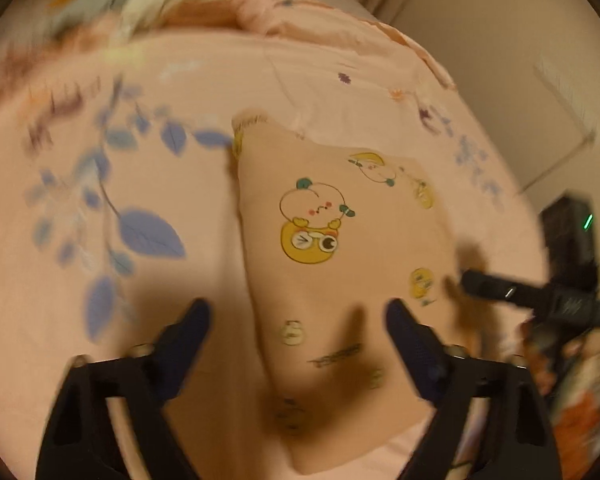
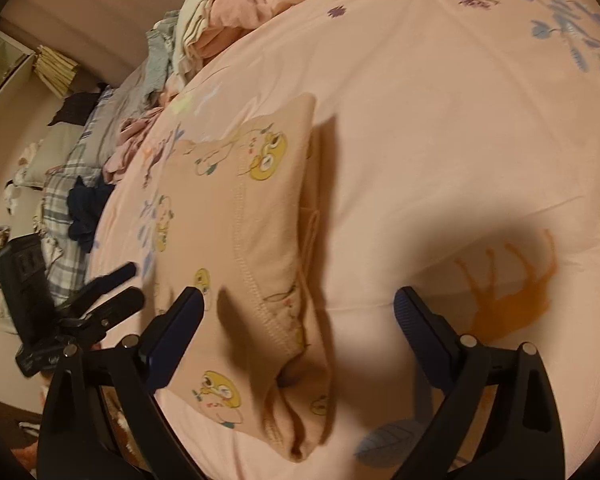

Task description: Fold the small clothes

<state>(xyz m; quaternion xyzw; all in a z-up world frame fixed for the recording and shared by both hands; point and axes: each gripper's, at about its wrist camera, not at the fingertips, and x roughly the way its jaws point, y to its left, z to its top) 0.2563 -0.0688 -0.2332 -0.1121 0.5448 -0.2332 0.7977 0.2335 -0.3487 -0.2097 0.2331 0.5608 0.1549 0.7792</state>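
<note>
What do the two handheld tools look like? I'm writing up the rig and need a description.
Both tools look alike: the left tool and right tool each have black angular frames, silver bolts at the pivots and dark blue textured pads. The right tool's black body carries a small green light.

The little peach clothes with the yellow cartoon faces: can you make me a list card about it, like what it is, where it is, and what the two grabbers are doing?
thing: small peach garment printed with yellow cartoon faces, partly folded
lies on: pink bedsheet with blue leaf prints
left gripper: jaws open above the garment's near edge, nothing pinched
right gripper: jaws open over the garment's stitched edge, nothing pinched
nearby: heap of other clothes along the bed's far side
picture quality: left wrist view is blurred
</note>
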